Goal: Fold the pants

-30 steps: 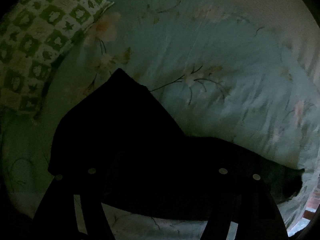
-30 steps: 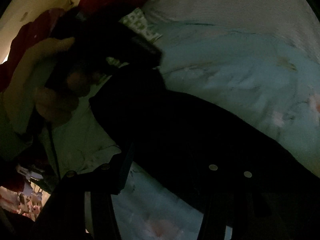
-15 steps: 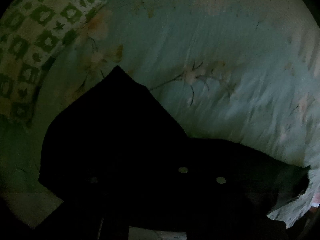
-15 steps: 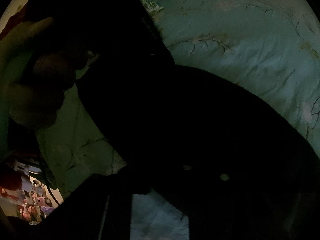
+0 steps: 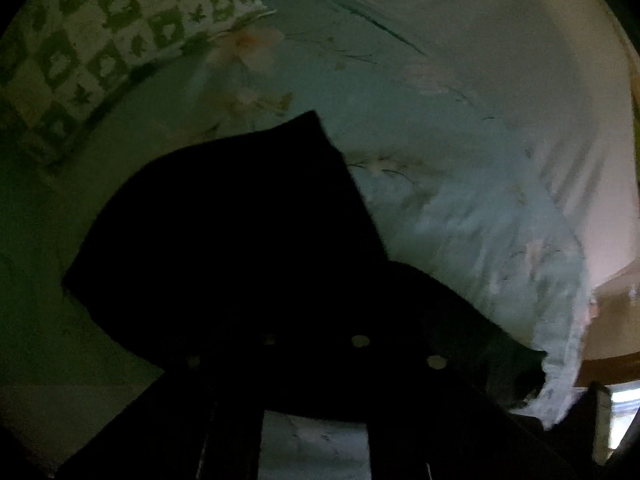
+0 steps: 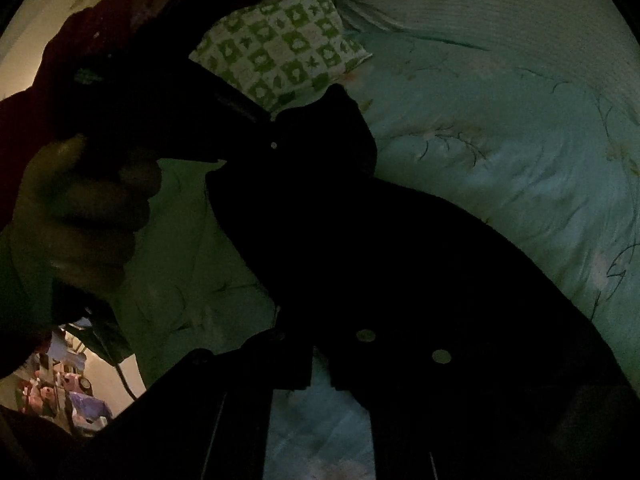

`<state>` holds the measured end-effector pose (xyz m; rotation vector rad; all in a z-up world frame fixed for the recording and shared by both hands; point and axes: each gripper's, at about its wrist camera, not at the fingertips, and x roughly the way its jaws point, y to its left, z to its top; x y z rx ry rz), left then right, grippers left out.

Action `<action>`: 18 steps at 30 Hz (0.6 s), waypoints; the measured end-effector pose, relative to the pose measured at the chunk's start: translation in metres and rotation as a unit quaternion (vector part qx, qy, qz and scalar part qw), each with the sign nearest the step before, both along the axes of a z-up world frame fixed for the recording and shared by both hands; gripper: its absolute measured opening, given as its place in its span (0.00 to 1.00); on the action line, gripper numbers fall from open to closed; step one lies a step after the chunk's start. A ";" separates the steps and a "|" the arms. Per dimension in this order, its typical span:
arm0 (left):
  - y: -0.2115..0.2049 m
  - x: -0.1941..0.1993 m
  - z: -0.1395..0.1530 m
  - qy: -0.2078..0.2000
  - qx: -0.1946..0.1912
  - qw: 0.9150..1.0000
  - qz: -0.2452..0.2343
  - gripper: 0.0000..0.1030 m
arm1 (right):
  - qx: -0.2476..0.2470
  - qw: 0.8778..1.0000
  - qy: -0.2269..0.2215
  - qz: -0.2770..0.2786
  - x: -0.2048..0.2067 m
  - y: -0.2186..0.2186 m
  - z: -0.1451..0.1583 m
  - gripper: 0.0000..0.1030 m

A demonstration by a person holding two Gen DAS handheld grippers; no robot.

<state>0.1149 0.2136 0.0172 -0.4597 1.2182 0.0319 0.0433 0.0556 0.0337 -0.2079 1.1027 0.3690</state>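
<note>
1. Honestly, the biggest risk here is a bad grab. The pants (image 5: 240, 240) are pure black in dim light, so layers and edges are impossible to read. Pinch only the top layer, or catch the bedsheet (image 5: 460, 208) along with it, and the fold comes out lopsided or drags the bedding.

2. Second worry: the cloth bunches. In the right wrist view the pants (image 6: 380, 260) run as a long band across the sheet with a raised corner up top, near the checkered pillow (image 6: 280, 52). Pull one end faster than the other and that band twists.

3. Where things sit: in the left wrist view the pants lie on the bed right in front of the left gripper (image 5: 314, 364), spreading up and to the left, with a leg trailing off toward the right edge of the mattress.

4. The right gripper (image 6: 320, 364) is pressed up against the same fabric at its near edge. Further back, the other tool's tip reaches the raised corner.

5. Grip state: both sets of fingers blend into the black cloth, so I can't tell if either one is apart, together, or clamped on fabric.
</note>
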 end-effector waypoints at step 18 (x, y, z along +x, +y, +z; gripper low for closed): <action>-0.030 0.024 -0.004 0.020 0.061 0.997 -0.038 0.04 | -0.023 1.000 -0.020 -0.003 -0.004 -0.013 0.018 0.06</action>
